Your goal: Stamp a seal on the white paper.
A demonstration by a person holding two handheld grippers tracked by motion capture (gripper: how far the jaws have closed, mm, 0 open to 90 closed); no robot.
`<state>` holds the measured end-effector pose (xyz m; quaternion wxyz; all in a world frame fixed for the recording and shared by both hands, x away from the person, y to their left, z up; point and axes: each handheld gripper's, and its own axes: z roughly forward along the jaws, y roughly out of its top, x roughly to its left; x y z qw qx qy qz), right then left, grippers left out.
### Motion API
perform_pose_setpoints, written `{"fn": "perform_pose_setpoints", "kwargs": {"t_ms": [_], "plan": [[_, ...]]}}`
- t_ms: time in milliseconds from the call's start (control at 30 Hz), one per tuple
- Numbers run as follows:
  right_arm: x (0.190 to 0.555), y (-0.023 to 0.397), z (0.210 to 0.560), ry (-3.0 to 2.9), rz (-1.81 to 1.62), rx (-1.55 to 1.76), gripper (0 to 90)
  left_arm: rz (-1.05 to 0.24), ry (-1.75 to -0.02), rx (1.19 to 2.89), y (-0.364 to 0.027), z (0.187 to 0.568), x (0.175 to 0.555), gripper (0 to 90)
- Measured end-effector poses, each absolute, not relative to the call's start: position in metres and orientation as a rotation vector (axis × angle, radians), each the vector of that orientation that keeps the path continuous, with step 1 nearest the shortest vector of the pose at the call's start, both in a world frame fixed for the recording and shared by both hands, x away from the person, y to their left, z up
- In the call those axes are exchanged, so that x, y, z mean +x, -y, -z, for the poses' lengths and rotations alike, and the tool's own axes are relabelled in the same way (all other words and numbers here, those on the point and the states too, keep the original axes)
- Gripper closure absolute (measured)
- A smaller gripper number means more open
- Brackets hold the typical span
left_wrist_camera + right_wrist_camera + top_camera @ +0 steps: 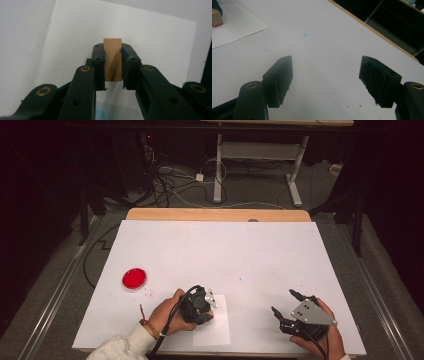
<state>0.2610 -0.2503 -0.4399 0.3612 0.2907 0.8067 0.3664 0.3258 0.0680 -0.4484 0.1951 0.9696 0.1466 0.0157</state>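
Note:
A small wooden block (112, 62) stands upright between the jaws of my left gripper (112, 48), which is shut on it. It is held over a sheet of white paper (150, 37). In the high view the left gripper (207, 312) sits above that paper (218, 330) near the table's front edge. The block (217, 18) has a reddish underside and rests on or just above the paper (237, 22). My right gripper (282, 301) stands open at the front right, and nothing lies between its jaws (327, 65).
A round red dish (134, 277) lies at the left of the white table cover (220, 245). Red specks (360, 105) and a blue dot (305, 34) mark the cover. Beyond the far wooden edge (215, 214) are cables and a desk frame on the floor.

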Motion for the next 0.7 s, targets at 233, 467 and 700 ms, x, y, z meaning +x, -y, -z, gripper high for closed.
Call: {"fn": "perform_pose_setpoints", "kwargs": {"t_ms": [233, 467, 700], "plan": [[0.2606, 0.2511, 0.4394, -2.072, -0.943, 0.750, 27.7, -0.021, -0.417, 2.696, -0.0708, 0.4498, 0.3274, 73.6], [0.2601, 0.2504, 0.4392, -2.076, -0.945, 0.745, 27.7, 0.002, -0.419, 2.682, -0.0728, 0.4507, 0.3290, 73.6], [0.2602, 0.2507, 0.4393, -2.078, -0.945, 0.747, 27.7, -0.004, -0.415, 2.685, -0.0724, 0.4506, 0.3286, 73.5]]}}
